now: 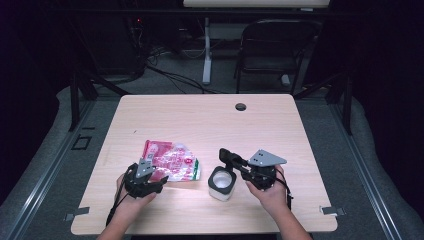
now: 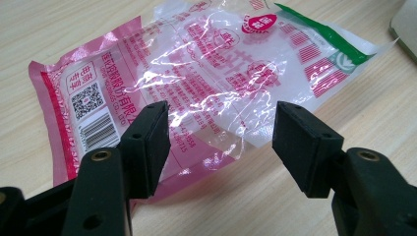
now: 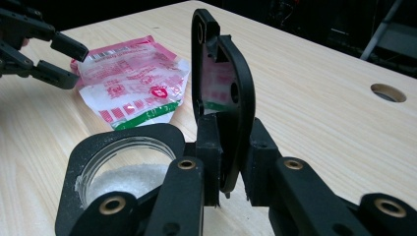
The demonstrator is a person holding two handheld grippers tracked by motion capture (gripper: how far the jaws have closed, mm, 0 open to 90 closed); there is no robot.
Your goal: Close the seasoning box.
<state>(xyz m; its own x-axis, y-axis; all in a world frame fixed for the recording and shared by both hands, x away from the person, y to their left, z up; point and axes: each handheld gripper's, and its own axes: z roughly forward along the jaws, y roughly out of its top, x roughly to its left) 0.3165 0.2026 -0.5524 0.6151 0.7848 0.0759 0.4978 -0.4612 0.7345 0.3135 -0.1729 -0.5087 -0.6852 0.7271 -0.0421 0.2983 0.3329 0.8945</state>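
Two grippers work low in the frame of the high view, over a pale wooden surface. The left gripper sits at the lower left, at the near edge of a crumpled pink and clear plastic packet that lies flat left of centre. In the left gripper view its black fingers are spread wide, one over the packet's pink lower edge and the other over bare wood, and neither presses on the film. The right gripper sits right of centre, just beside a white container with a black rim. In the right gripper view its fingers are pinched on the container's black hinged lid, which stands upright in the middle of the frame. The open jar lies at the lower left of that view, with white grains inside. The packet is at the upper left there, with the left gripper at its far edge. A round cable hole sits in the surface near the top edge in the high view.
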